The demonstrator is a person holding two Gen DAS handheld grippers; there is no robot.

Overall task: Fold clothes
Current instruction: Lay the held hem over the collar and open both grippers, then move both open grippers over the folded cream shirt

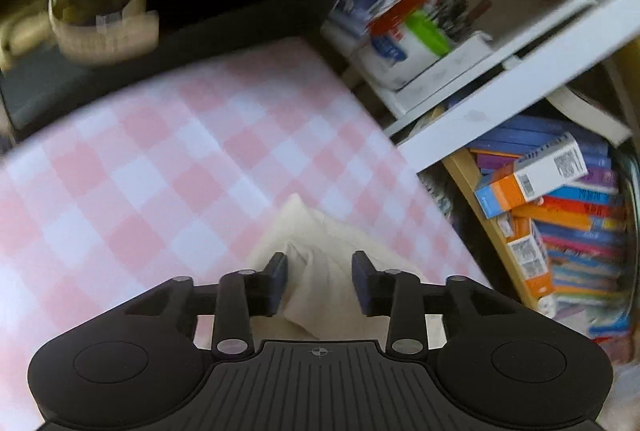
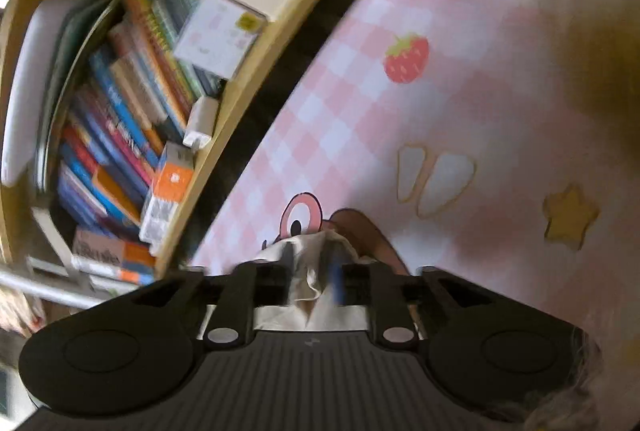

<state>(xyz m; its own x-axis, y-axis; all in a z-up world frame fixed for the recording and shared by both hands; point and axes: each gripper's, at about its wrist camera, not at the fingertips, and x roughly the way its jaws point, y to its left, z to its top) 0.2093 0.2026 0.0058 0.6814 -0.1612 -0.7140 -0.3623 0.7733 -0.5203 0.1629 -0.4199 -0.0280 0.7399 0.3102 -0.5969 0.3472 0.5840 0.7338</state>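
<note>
The left gripper (image 1: pixel 320 281) hangs over a pink checked cloth (image 1: pixel 168 159) on the bench, jaws apart, a cream garment (image 1: pixel 320 231) lying between them without being pressed. Only this view shows the white shelf (image 1: pixel 520 79) with a box of pens (image 1: pixel 416 47). The right gripper (image 2: pixel 314 281) has its jaws a little apart too (blurred), a fold of the same pale fabric (image 2: pixel 308 263) between them. Its view alone shows the printed strawberry (image 2: pixel 406 58), star (image 2: pixel 570 217) and crowded bookshelf (image 2: pixel 132 119) at left.
</note>
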